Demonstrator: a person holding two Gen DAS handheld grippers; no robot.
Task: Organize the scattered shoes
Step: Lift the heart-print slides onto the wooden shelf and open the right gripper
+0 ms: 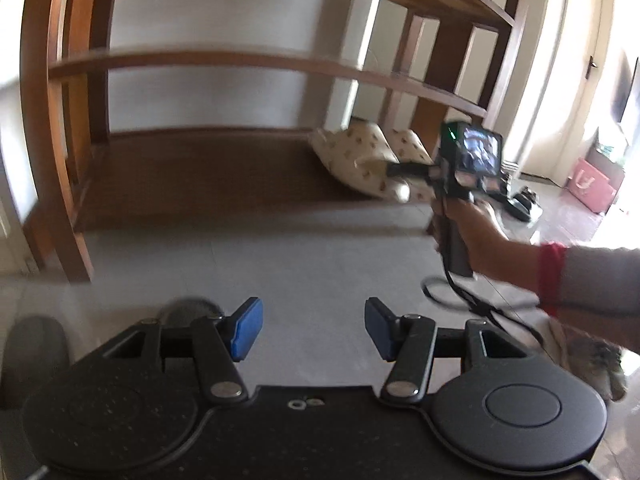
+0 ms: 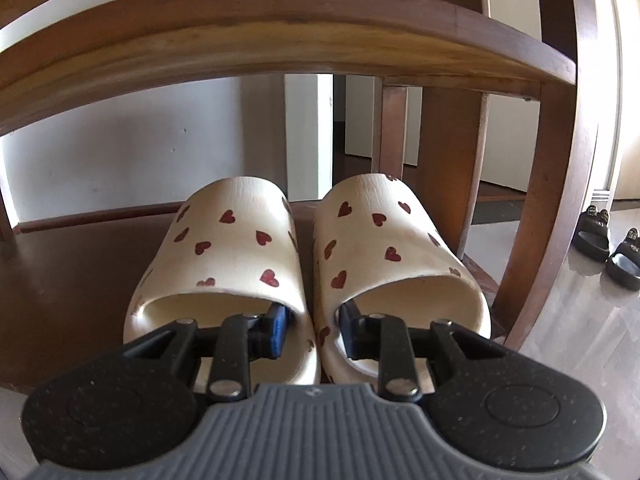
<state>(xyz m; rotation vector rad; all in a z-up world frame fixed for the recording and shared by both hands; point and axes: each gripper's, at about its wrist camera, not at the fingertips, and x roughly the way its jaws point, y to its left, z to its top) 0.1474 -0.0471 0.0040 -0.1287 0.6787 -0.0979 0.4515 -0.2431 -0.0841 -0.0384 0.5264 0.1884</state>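
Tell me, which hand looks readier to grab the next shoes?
Left, probably. The left gripper hangs open and empty over the floor, while the right gripper has one finger inside each heart slipper on the rack's bottom shelf.

Cream heart-print slippers (image 2: 304, 264), paired, bottom shelf

Daylight glares in from the right; left view motion-blurred, right view sharp, edges fisheye-bent.
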